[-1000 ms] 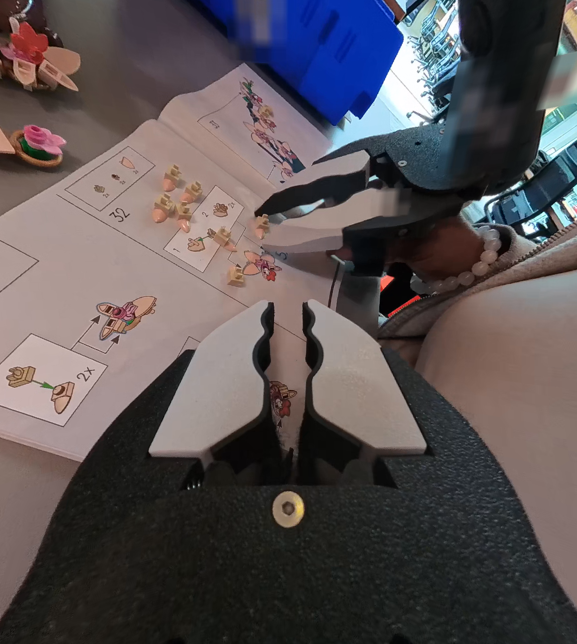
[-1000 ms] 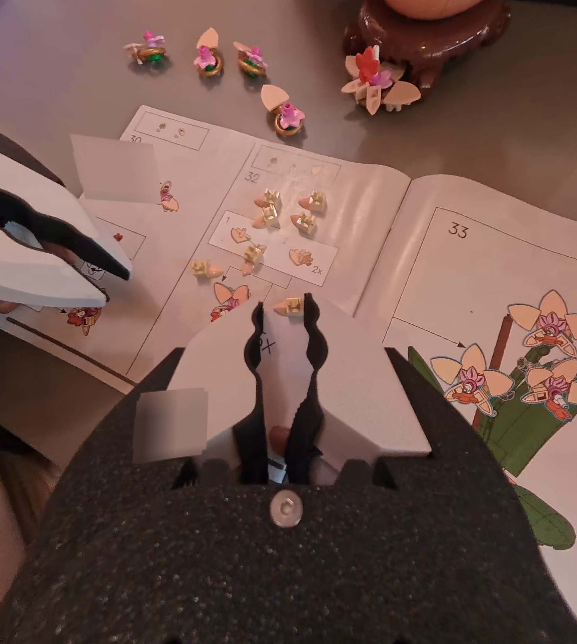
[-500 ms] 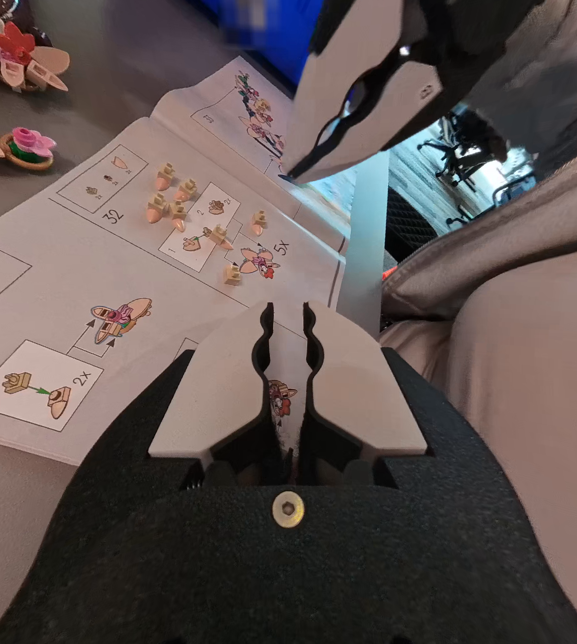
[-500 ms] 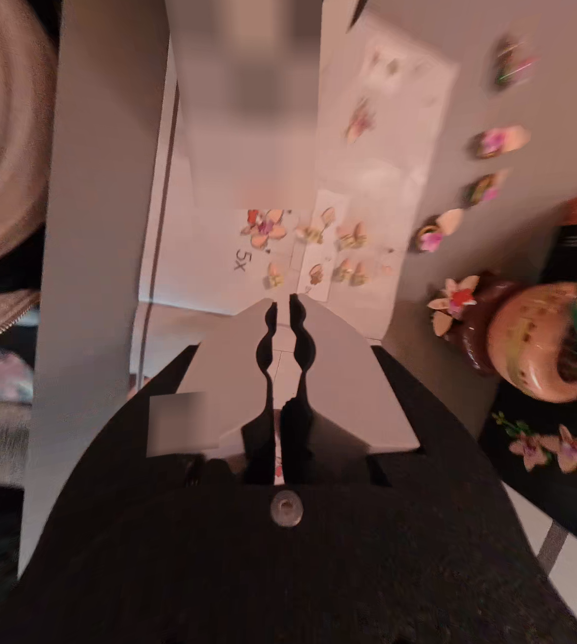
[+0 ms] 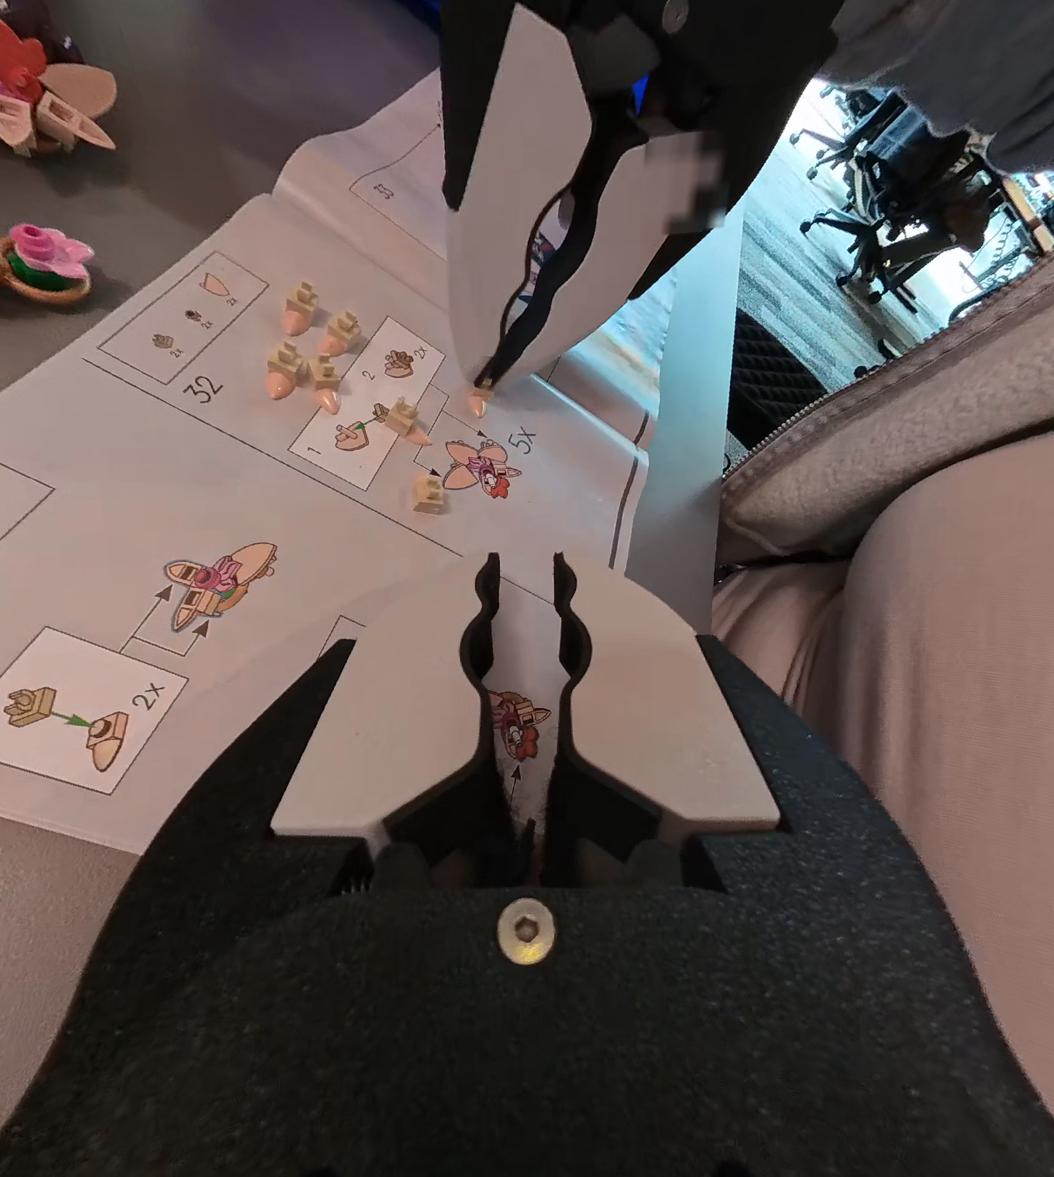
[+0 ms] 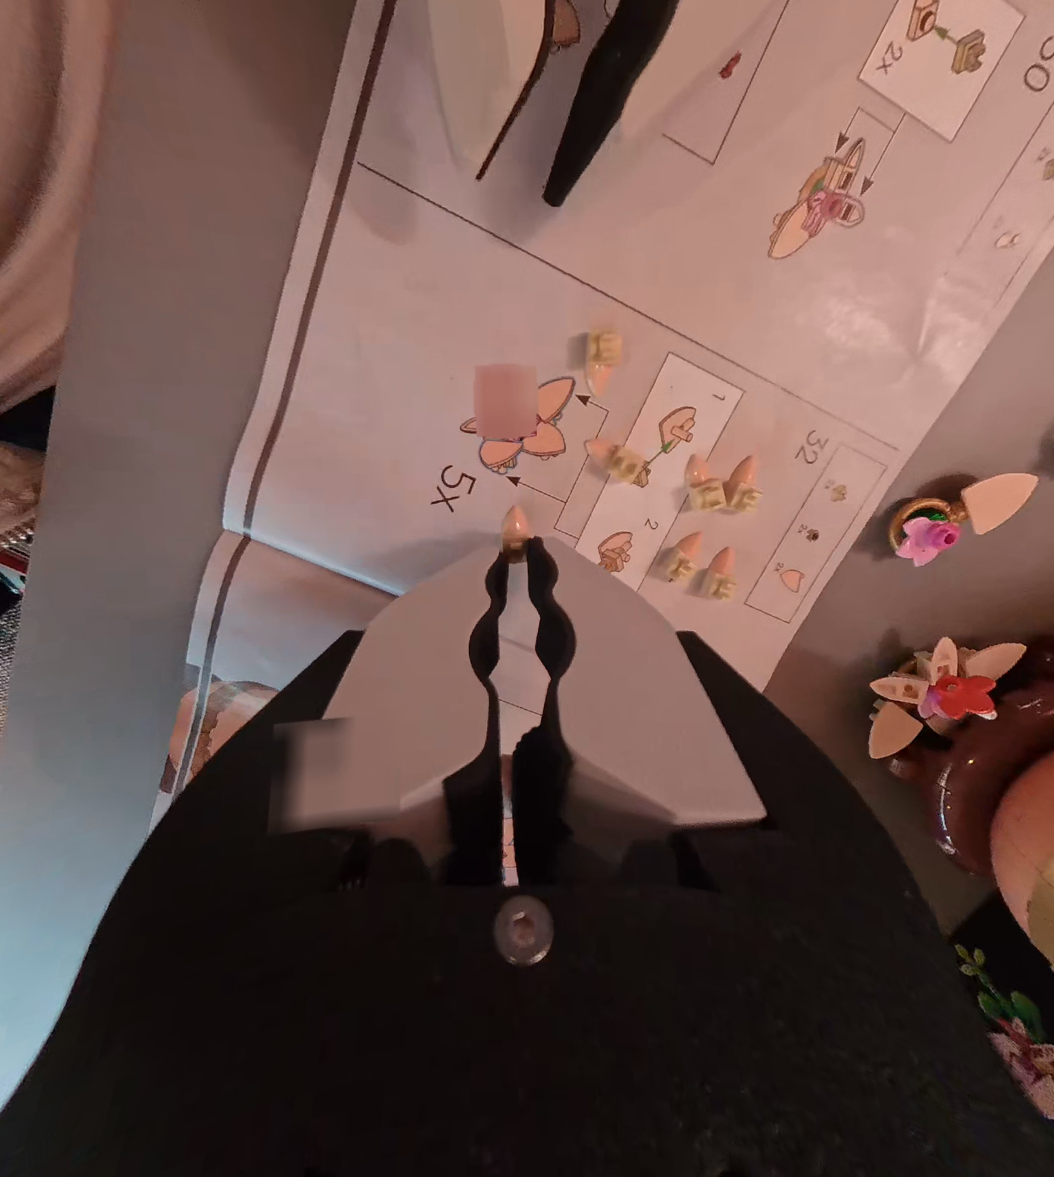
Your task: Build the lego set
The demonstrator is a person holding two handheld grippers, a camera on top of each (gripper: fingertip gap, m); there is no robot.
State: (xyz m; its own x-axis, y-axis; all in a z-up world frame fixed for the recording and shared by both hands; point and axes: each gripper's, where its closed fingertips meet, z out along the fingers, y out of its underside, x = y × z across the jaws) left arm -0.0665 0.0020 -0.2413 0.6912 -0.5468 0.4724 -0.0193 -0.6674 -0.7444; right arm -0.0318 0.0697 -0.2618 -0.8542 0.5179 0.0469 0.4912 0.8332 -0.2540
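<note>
A: Left wrist view first. What is there?

B: An open instruction booklet (image 5: 130, 484) lies on a grey worktop (image 5: 206, 95). The left gripper (image 5: 526, 560) hovers low over the booklet's near edge, its jaws a narrow way apart with only printed paper showing between them.

A: And beyond it?

B: The right gripper (image 5: 485, 381) comes down from above onto the booklet, its fingertips pinched on a small peach and tan petal piece (image 5: 480, 398) whose tip touches the page. To the left of that piece on the booklet sit 4 similar pieces in a cluster (image 5: 311, 350), with 2 more nearer the left gripper.

A: Now the right wrist view.

B: The right gripper (image 6: 517, 548) has its jaws nearly together, both tips pressing the petal piece's (image 6: 517, 532) tan end; the peach point sticks out over the booklet (image 6: 734, 274). Off the booklet's right edge, on the worktop, stand a pink flower on a gold ring (image 6: 932, 528) and a brown pot (image 6: 1021, 751).
</note>
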